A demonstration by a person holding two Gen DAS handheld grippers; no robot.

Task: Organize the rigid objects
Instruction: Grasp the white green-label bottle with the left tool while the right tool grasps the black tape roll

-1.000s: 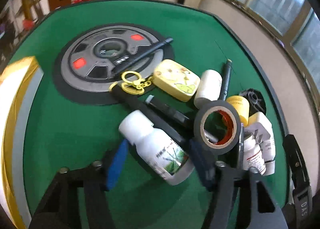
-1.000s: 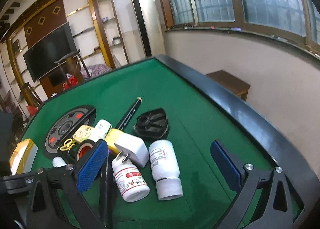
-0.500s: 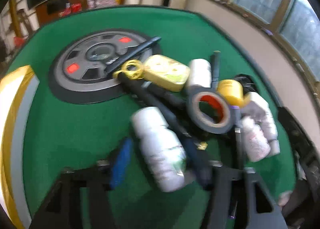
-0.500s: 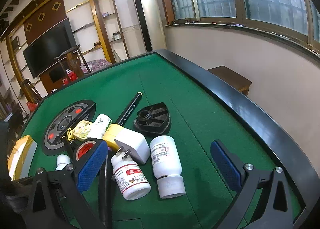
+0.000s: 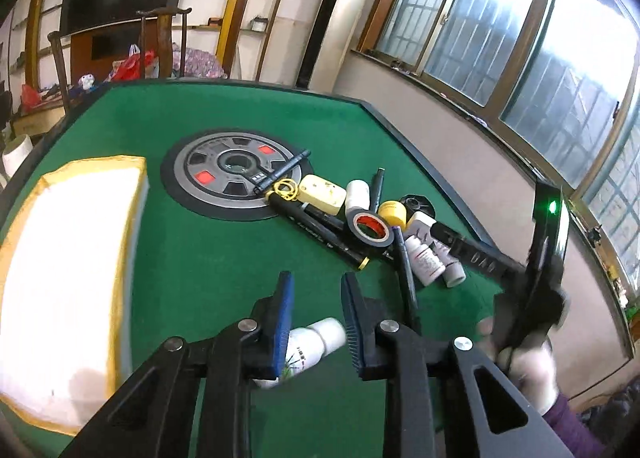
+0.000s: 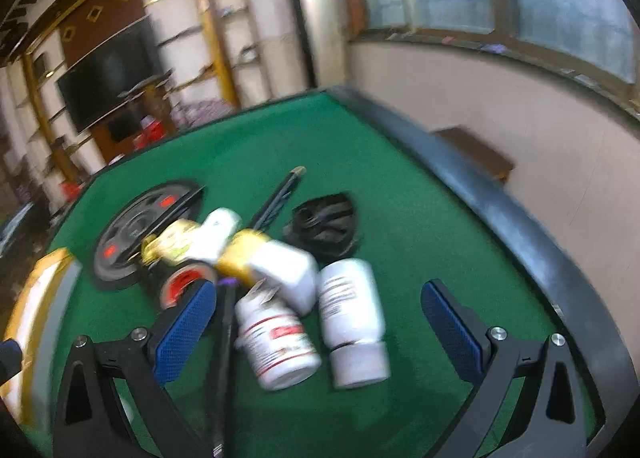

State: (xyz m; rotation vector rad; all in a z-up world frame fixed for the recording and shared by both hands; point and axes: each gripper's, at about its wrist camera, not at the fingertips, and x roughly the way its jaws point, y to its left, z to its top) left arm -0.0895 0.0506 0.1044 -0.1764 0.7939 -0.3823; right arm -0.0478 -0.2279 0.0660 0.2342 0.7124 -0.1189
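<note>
- Leftmost in the left wrist view, a white box with a yellow rim sits on the green table.
- Next along, the left gripper pinches a white bottle deep between its blue pads; the cap points right, and the jaws have just been closing on it.
- Beyond it a grey disc is set into the felt, with a black pen lying across its right edge.
- Right of the disc lies the pile: a yellow keyring, a cream tin, a white tub, a tape roll, a yellow cap, and two small bottles.
- A long black marker runs from the keyring toward the near side, just beside the tape.
- Farthest right, a hand holds the black body of the other gripper.
- Seen from the right wrist, the right gripper is spread wide with nothing between its pads.
- It hangs over two white bottles: one with a red label at left, and a plainer one at right.
- A black plastic part lies behind them; this view is blurred.
</note>
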